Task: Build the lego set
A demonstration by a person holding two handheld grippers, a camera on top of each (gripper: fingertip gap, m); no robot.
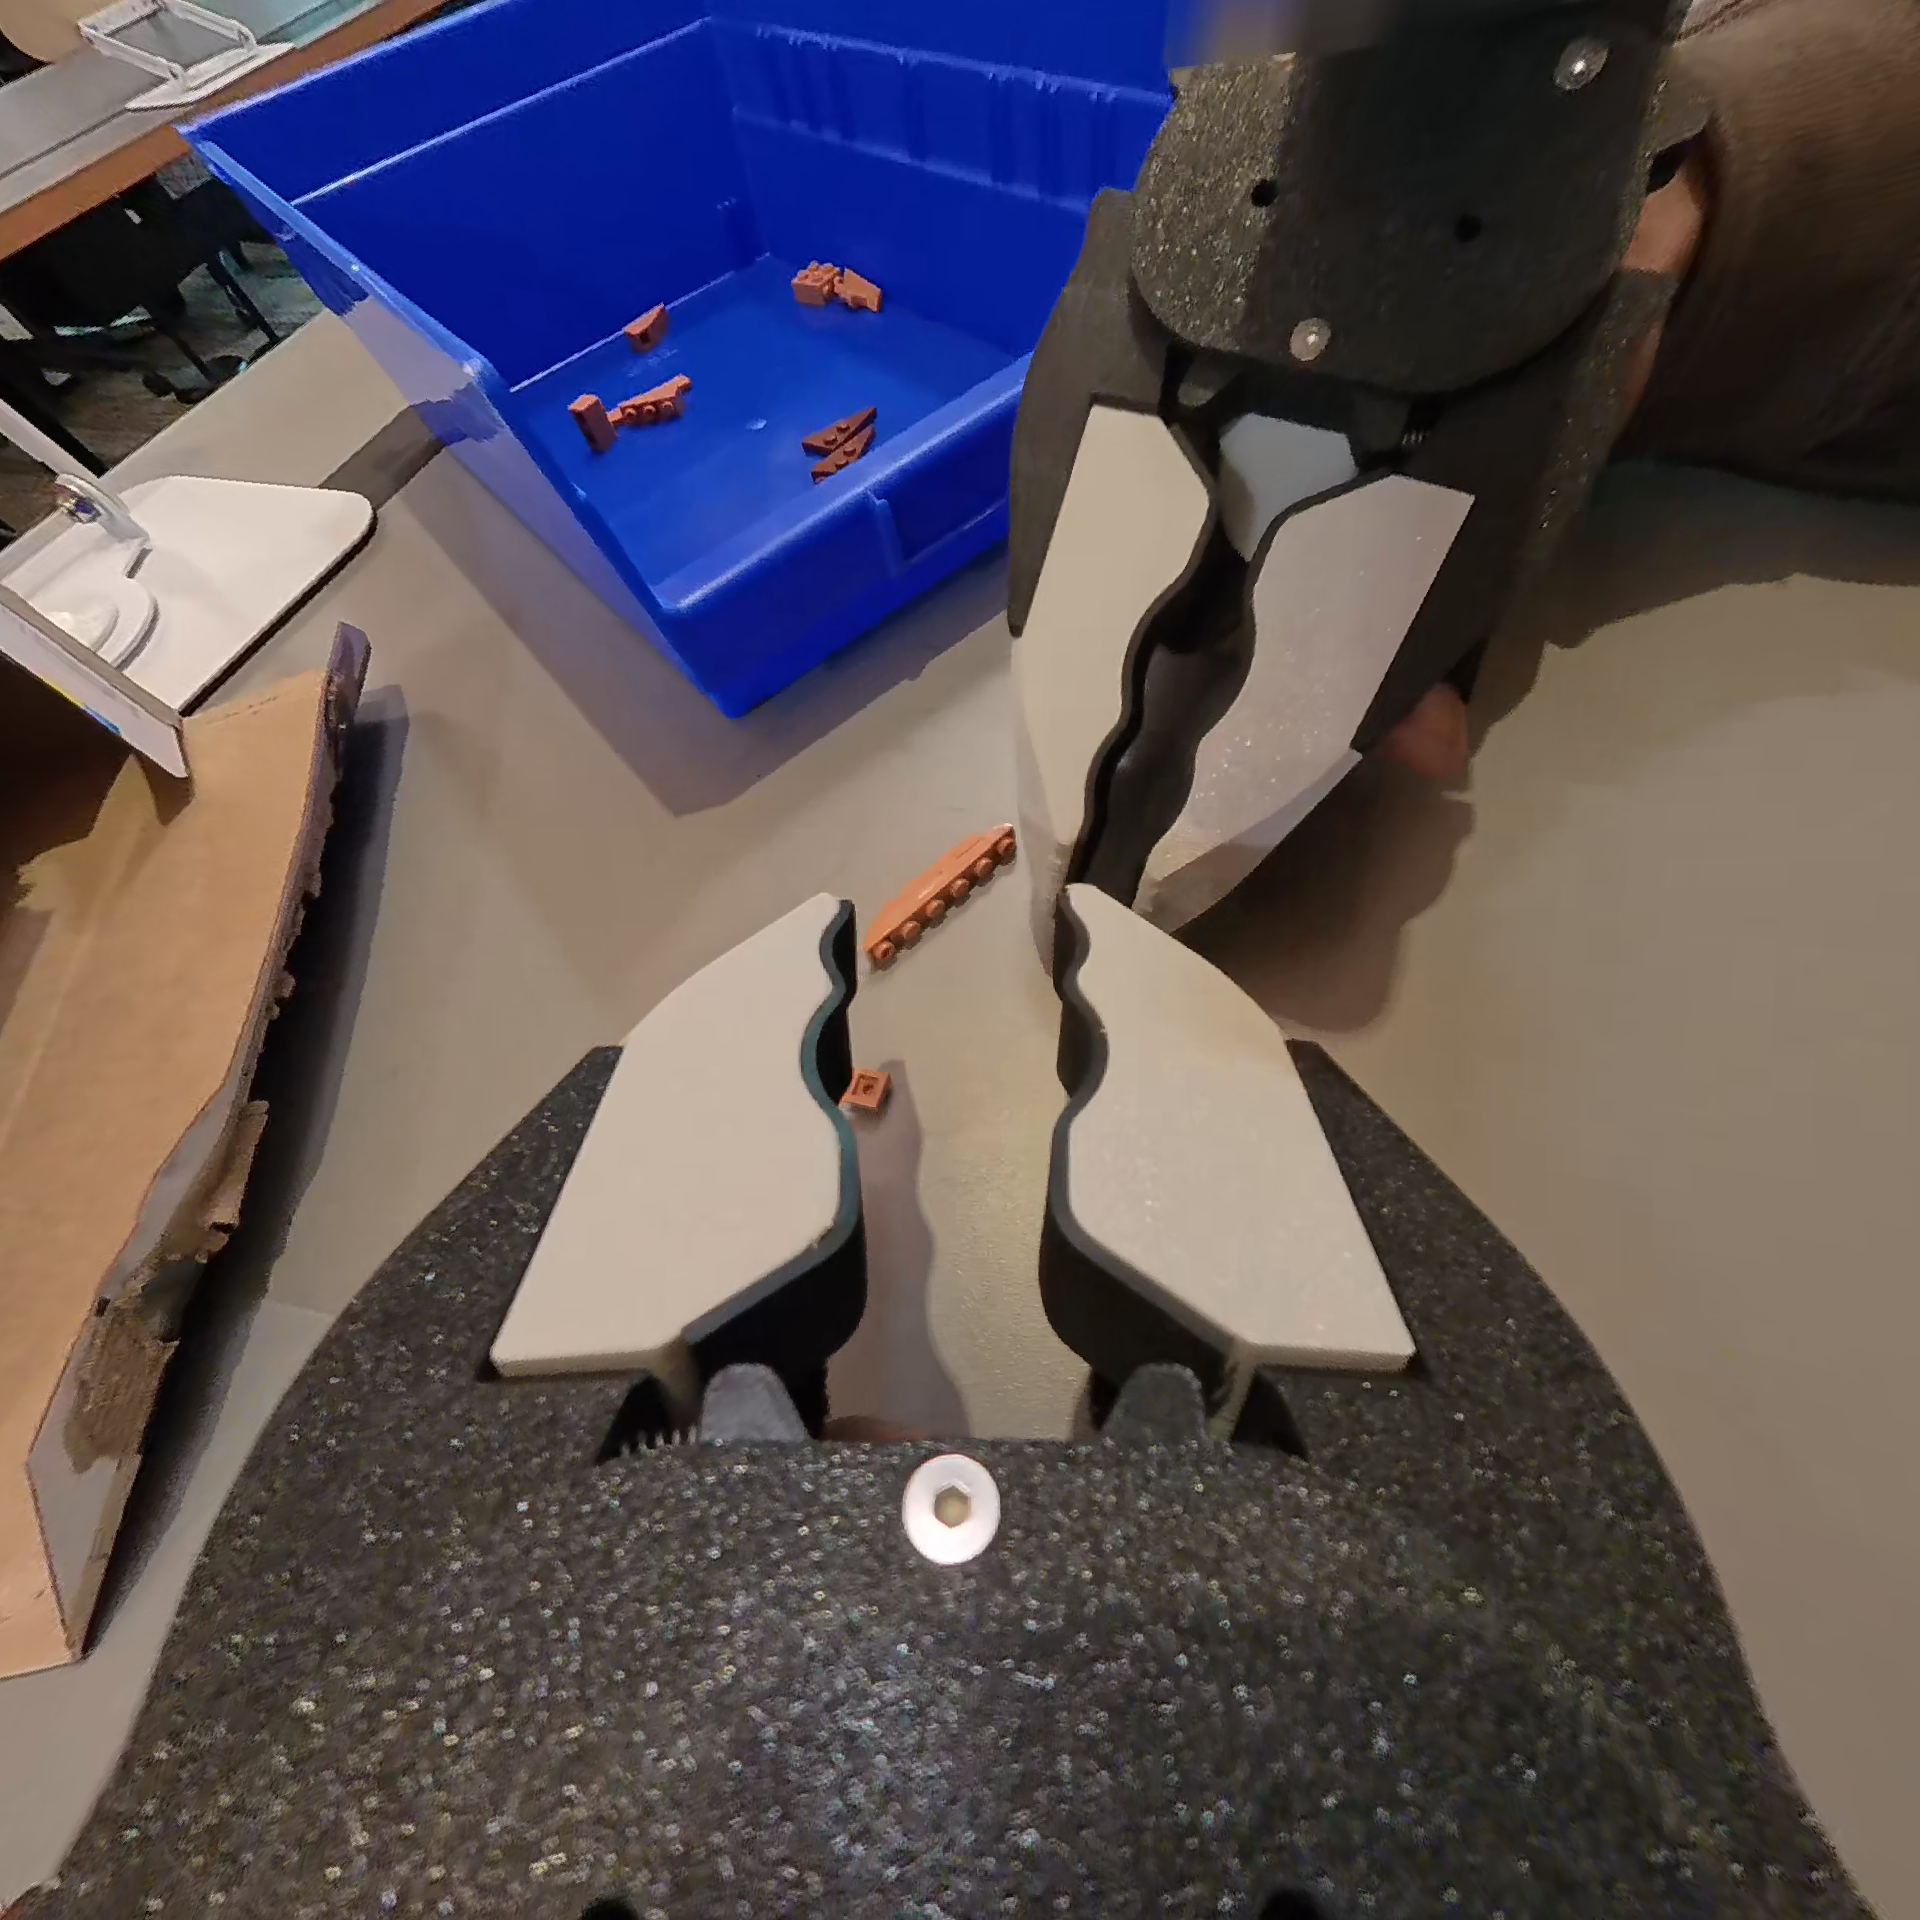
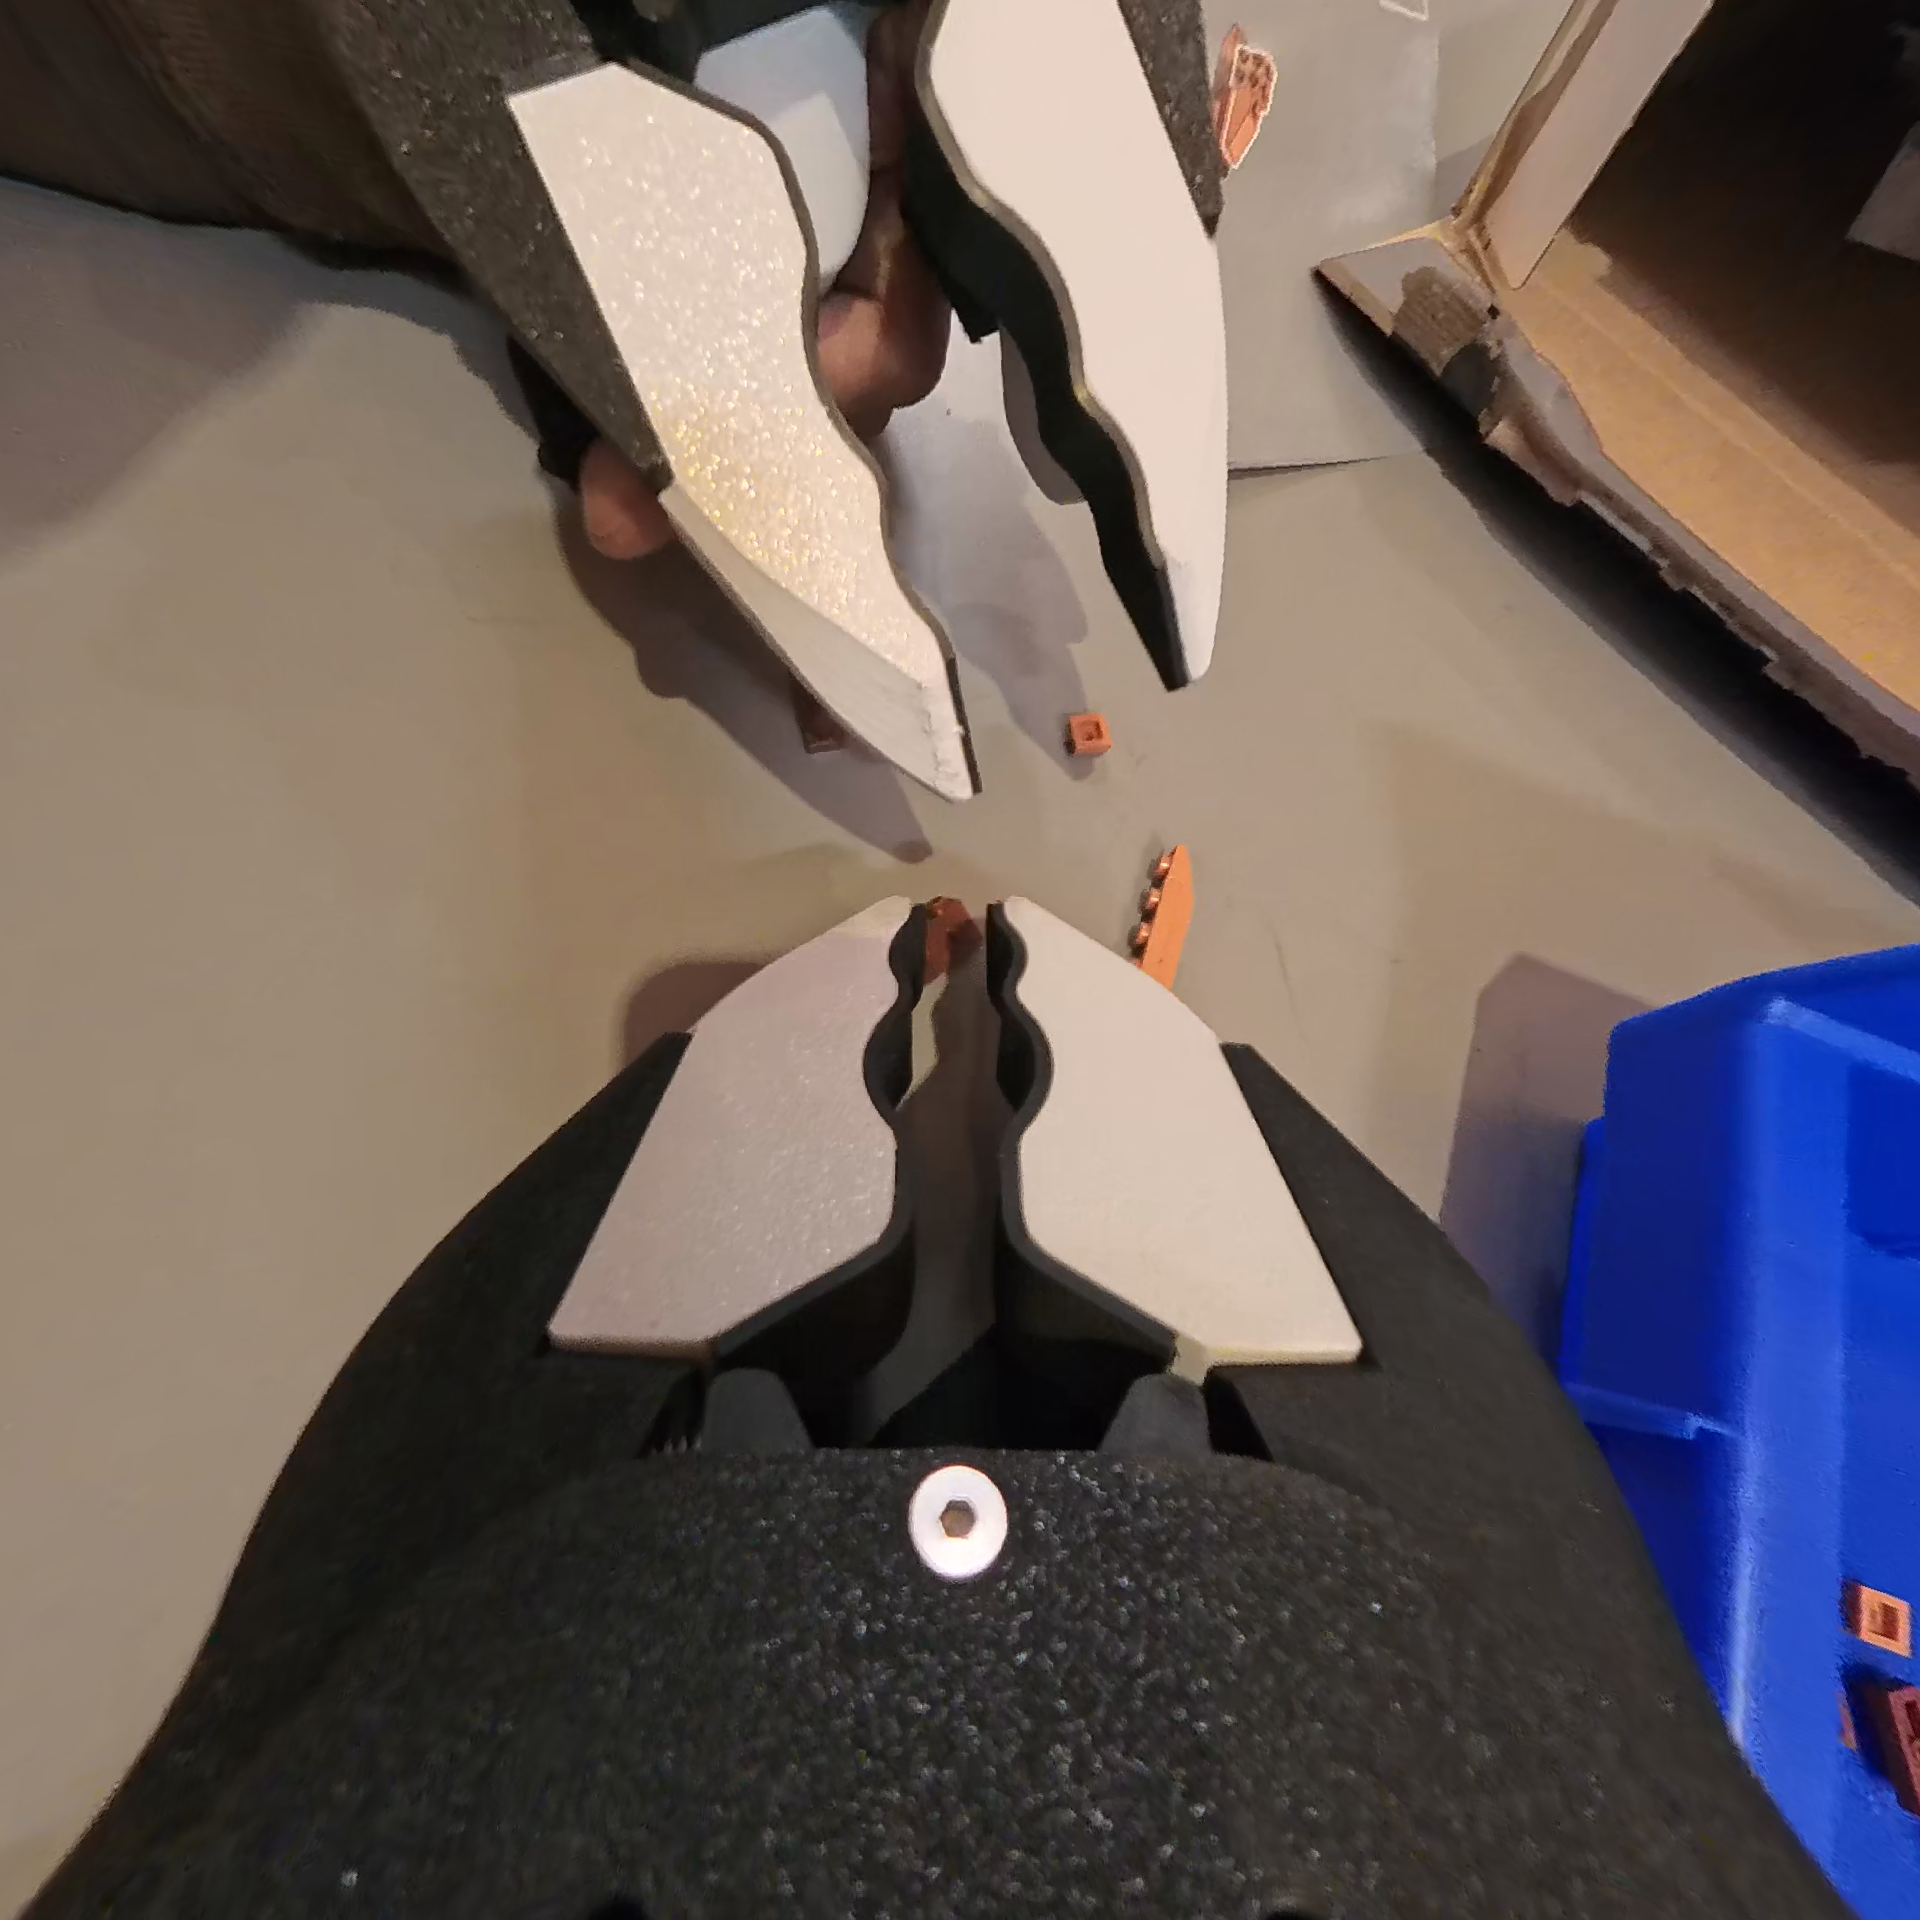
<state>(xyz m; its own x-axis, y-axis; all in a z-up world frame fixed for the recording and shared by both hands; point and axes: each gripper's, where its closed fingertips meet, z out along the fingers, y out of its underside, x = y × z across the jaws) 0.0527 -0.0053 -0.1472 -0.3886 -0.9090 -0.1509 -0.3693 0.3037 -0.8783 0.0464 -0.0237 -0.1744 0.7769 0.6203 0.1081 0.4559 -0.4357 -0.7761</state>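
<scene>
The right gripper (image 2: 951, 920) has its fingers nearly together, pinching a small reddish-brown brick (image 2: 948, 935) at the very tips, just above the grey tabletop (image 2: 312, 935). The grip looks shallow, so steady pressure and level fingers are advisable. The left gripper (image 1: 956, 935) has its fingers spread and holds nothing; a tiny square brown piece (image 1: 865, 1089) lies on the tabletop beside its left finger, and a long brown studded plate (image 1: 940, 899) lies just ahead of the tips. The blue bin (image 1: 790, 644) stands near, with several brown pieces inside. A torn cardboard box (image 1: 156, 1039) lies alongside.
</scene>
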